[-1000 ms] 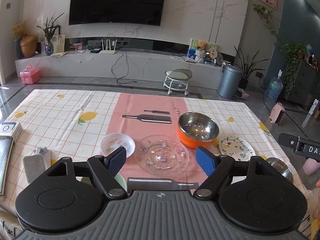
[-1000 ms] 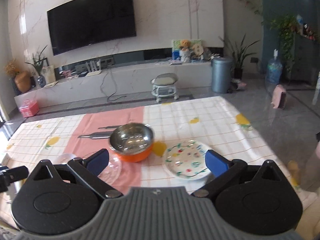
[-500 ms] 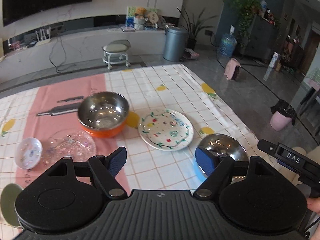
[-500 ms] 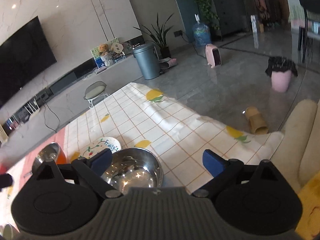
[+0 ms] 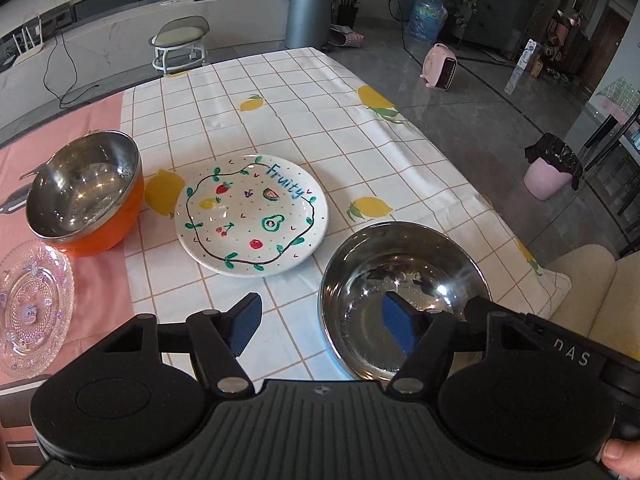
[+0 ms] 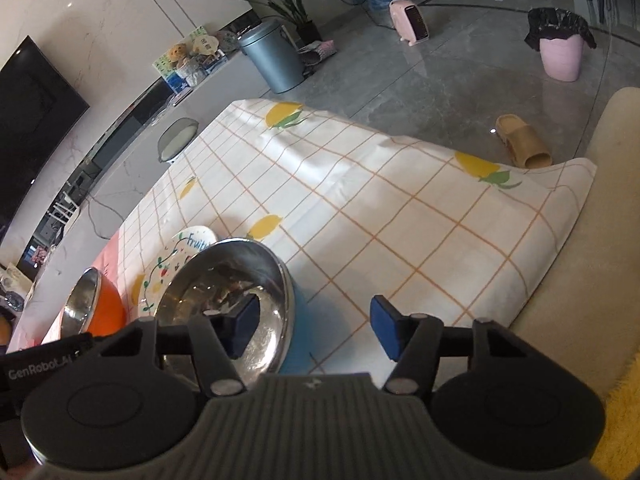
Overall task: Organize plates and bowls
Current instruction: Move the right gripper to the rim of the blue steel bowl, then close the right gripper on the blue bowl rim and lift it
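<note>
Left gripper (image 5: pixel 320 320): jaws apart and just been closing; they straddle the near-left rim of the steel bowl, right pad inside the bowl, left pad outside over the cloth. No pad can be seen pressing on the metal.
Right gripper (image 6: pixel 312 322): jaws apart and just been closing; they straddle the bowl's right rim, left pad inside, right pad outside over the cloth. Contact with the rim cannot be made out.
Steel bowl, blue outside (image 5: pixel 404 292): upright on the cloth, directly under both grippers, one at each side of its rim.
Fruit-pattern plate (image 5: pixel 252 216): white, lettered "Fruity"; flat on the cloth just ahead of the left gripper, beside the blue bowl but apart from it.
Steel bowl, orange outside (image 5: pixel 86 200): ahead and to the left of the left gripper, just left of the plate.
Clear glass plate (image 5: pixel 34 304): at the left gripper's left side, on the pink strip, near the orange bowl.
Tablecloth (image 5: pixel 320 120): white, orange grid, lemon print; carries all the dishes.
Person: fingertips (image 5: pixel 620 454) show at the lower right edge of the left wrist view.
Floor beyond the table: grey bin (image 5: pixel 310 14), pink heater (image 5: pixel 440 66), pink wastebasket (image 5: pixel 550 172), tan slipper (image 6: pixel 522 146).
</note>
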